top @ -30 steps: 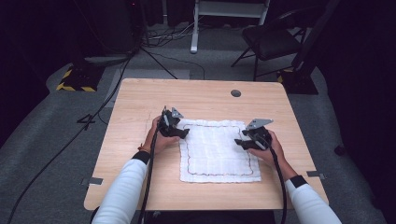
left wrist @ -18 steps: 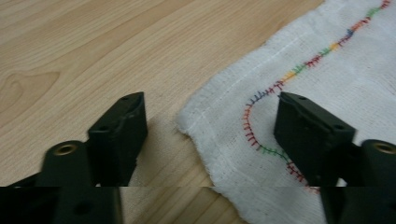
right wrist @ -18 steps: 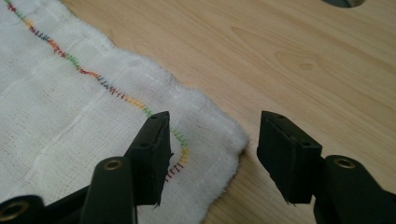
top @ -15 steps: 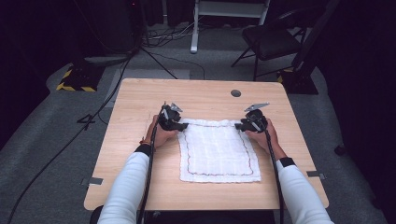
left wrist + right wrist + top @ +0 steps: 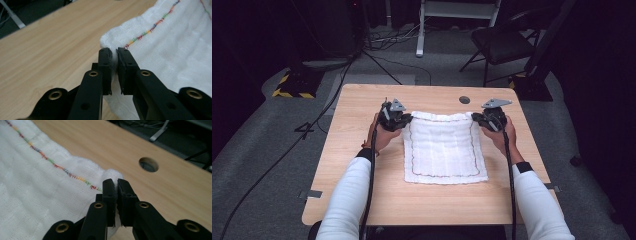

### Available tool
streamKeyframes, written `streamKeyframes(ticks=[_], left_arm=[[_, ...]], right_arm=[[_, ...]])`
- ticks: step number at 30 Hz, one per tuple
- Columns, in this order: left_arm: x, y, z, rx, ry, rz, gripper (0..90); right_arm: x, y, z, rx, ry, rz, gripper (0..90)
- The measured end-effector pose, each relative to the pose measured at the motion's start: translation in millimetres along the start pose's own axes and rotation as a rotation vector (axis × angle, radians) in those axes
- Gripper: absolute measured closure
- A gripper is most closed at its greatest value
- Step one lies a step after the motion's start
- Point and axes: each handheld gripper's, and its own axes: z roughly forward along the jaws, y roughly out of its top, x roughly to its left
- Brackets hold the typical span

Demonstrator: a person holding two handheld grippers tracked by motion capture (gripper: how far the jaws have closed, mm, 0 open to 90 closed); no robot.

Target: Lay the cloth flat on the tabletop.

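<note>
No words, labels, brand names or numbers can be read in any view. The nearest thing to a sign is the yellow-and-black hazard striping [image 5: 291,93] on a low base on the floor, far beyond and to the left of the left tongs [image 5: 396,120], well apart from the desk [image 5: 422,200]; it bears no lettering. The coloured stitching along the white cloth [image 5: 443,150], seen just beside the tips of both tongs in the gripper views, forms a plain line and spells nothing.
</note>
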Motion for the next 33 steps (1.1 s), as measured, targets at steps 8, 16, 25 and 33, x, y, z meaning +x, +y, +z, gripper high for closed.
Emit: streamKeyframes(ticks=[8, 16, 25, 33], left_arm=[[12.3, -13.5, 10.1, 0.072, 0.077, -0.122, 32.3], [24.5, -30.7, 25.1, 0.118, 0.082, -0.18, 25.1], [25.3, -33.1, 55.1, 0.16, 0.118, -0.244, 24.4], [20.2, -28.9, 61.4, 0.17, 0.133, -0.227, 23.3]], right_arm=[[12.0, 1.4, 10.1, 0.011, 0.028, 0.019, 54.0], [102.3, -6.0, 28.5, 0.02, 0.343, -0.096, 45.6], [216.8, -15.8, 29.8, 0.067, 0.582, -0.325, 46.6], [240.8, -17.1, 38.8, 0.074, 0.575, -0.349, 51.6]])
